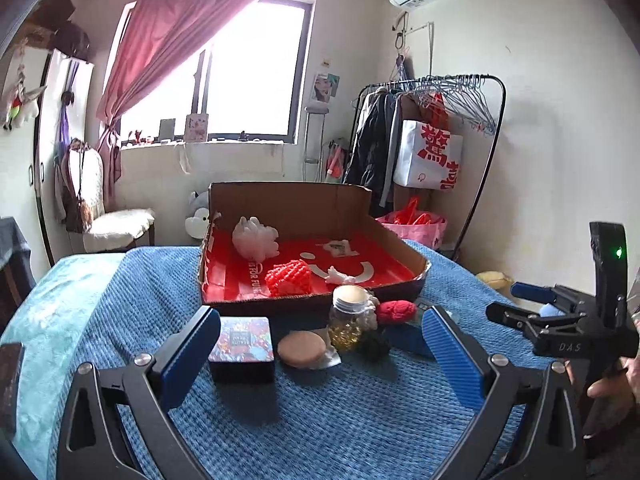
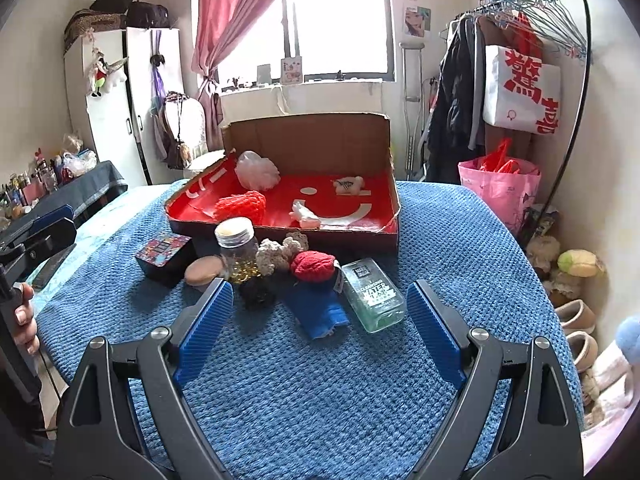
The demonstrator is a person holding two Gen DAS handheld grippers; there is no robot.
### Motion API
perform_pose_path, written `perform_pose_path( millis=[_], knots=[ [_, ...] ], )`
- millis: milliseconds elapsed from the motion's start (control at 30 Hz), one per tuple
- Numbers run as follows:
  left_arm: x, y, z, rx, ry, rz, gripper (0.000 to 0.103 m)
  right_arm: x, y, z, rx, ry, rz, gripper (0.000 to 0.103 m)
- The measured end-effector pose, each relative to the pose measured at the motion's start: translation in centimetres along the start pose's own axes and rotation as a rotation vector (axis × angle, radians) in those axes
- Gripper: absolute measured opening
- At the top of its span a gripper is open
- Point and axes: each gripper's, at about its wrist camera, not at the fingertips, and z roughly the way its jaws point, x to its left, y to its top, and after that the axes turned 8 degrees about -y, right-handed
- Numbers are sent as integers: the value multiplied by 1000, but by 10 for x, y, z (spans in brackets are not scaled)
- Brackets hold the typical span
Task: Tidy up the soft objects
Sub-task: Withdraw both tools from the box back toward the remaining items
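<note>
On the blue bedspread lie a red yarn ball (image 2: pixel 312 266), a cream knitted piece (image 2: pixel 276 254), a black fluffy item (image 2: pixel 256 294) and a blue cloth (image 2: pixel 320 308). Behind them stands the red-lined cardboard box (image 2: pixel 280 236), which holds a white mesh puff (image 2: pixel 258 174), a red knitted item (image 2: pixel 240 206) and a small white toy (image 2: pixel 306 216). My right gripper (image 2: pixel 320 332) is open just short of the blue cloth, holding nothing. My left gripper (image 1: pixel 322 360) is open and empty before the pile, and the box (image 1: pixel 312 304) is beyond it.
Hard items sit among the soft ones: a glass jar of yellow capsules (image 2: pixel 238 252), a clear bottle (image 2: pixel 374 296), a colourful tin (image 2: pixel 164 254) and a round tan compact (image 2: pixel 204 270). A clothes rack (image 2: pixel 520 40) and a pink bag (image 2: pixel 496 188) stand on the right. Shoes (image 2: pixel 576 312) lie on the floor.
</note>
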Motion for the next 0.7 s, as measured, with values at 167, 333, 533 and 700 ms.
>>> perform_pose_path(
  millis=[167,333,533,700],
  knots=[
    [-8,-9,-12,0,10,5,103,5,-10,-10,-13,7,-1,89],
    [-10,-29,-5,33,16,-18,103,10,-30,-8,-17,3,29,89],
    [-6,-62,17,107,35,-58,103,18,-55,9,14,-34,30,89],
    [1,-79,29,157,48,-100,103,22,-66,19,47,-40,27,89]
  ],
)
